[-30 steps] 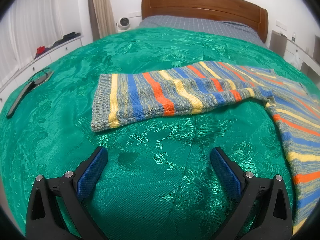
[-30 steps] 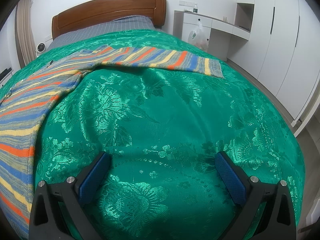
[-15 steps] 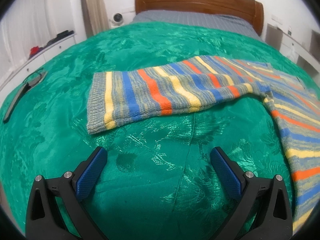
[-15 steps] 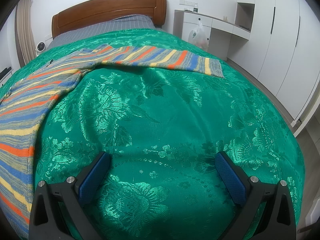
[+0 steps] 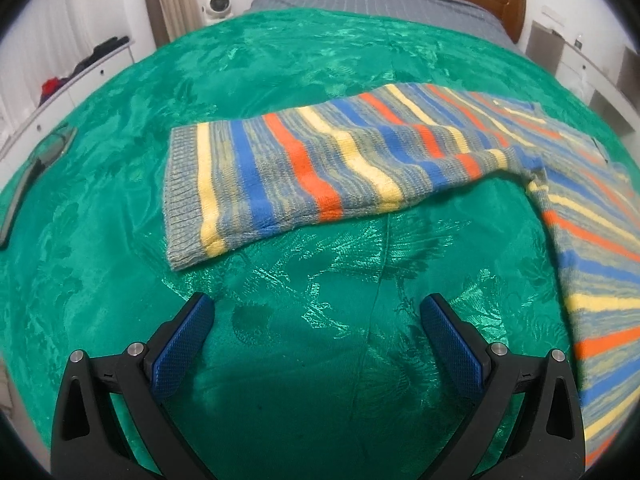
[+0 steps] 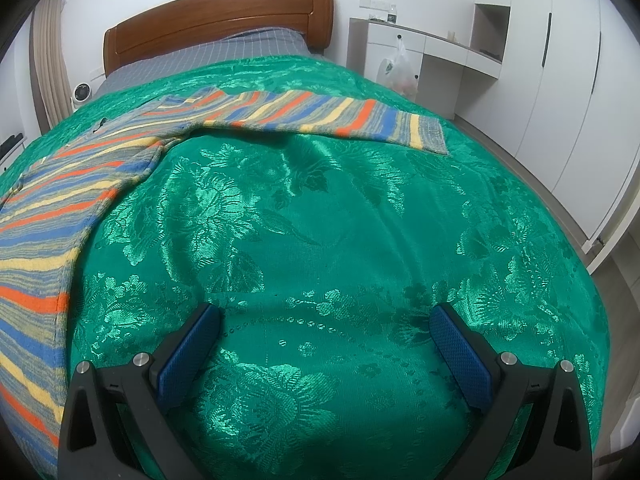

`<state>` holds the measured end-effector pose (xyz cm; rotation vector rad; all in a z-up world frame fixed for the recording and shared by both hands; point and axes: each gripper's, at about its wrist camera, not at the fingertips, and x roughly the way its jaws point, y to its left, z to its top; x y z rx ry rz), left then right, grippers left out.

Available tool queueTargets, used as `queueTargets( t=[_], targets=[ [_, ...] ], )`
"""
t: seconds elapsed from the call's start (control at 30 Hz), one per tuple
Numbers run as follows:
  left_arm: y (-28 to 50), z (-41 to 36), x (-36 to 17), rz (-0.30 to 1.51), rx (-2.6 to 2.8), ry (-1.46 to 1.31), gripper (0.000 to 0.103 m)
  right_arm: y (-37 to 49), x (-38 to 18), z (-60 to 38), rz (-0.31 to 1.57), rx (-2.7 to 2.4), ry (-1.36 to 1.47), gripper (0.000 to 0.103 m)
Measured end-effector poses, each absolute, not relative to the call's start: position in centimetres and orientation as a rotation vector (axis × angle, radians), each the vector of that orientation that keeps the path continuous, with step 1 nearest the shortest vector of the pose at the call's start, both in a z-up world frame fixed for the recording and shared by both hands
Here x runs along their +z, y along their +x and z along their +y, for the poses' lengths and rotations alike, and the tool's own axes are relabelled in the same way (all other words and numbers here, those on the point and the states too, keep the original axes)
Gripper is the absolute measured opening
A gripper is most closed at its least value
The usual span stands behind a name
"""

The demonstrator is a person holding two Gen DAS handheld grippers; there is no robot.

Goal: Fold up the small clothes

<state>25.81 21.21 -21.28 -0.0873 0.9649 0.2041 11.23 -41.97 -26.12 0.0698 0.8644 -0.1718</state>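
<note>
Only right view: wardrobe (image 6: 560,80) beyond sweater (image 6: 320,118).

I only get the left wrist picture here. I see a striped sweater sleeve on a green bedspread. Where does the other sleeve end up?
Observer: The other sleeve lies flat, stretched toward the wardrobe side, with its grey cuff near the edge of the bedspread.
Operator: Is the other gripper holding anything?
Observer: No. The right gripper is open above bare bedspread, touching no cloth.
Operator: Anything beside the bed over there?
Observer: A plastic bag hangs on a white desk near the headboard.
</note>
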Motion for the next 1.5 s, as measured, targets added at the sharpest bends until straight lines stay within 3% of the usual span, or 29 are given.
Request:
queueTargets(
  t=[0.43, 0.63, 0.8, 0.97, 1.07, 1.23, 1.3, 1.37, 1.5],
  targets=[
    [17.5, 21.2, -17.0, 0.867, 0.135, -0.122, 0.103, 12.3, -24.7, -42.8, 0.936, -0.126, 0.073, 0.103],
    [13.1, 20.3, -15.6, 0.809, 0.114, -0.202, 0.103, 13.2, -20.2, -49.0, 0.831, -0.061, 0.33, 0.102],
    [11.8, 19.9, -15.3, 0.8, 0.117, -0.281, 0.103, 18.1, -20.4, -58.4, 0.834, -0.042, 0.764, 0.101],
    [11.7, 19.8, -14.7, 0.801, 0.142, -0.253, 0.103, 21.9, -24.2, -63.4, 0.895, -0.033, 1.041, 0.069],
    [11.5, 20.1, -14.4, 0.794, 0.164, -0.233, 0.103, 23.5, -25.8, -64.3, 0.933, -0.036, 1.099, 0.059],
    [11.7, 20.2, -15.4, 0.818, 0.19, -0.223, 0.103, 25.5, -26.9, -64.2, 0.998, -0.02, 1.089, 0.051],
    [11.6, 20.1, -16.1, 0.83, 0.197, -0.225, 0.103, 25.9, -27.4, -64.1, 1.01, -0.02, 1.098, 0.038],
    [11.6, 19.9, -16.8, 0.838, 0.201, -0.223, 0.103, 26.0, -27.6, -63.7, 1.032, -0.007, 1.089, 0.008],
    [11.1, 19.2, -17.5, 0.797, 0.229, -0.168, 0.103, 26.9, -23.9, -62.0, 1.009, -0.008, 0.92, 0.004]
  ],
)
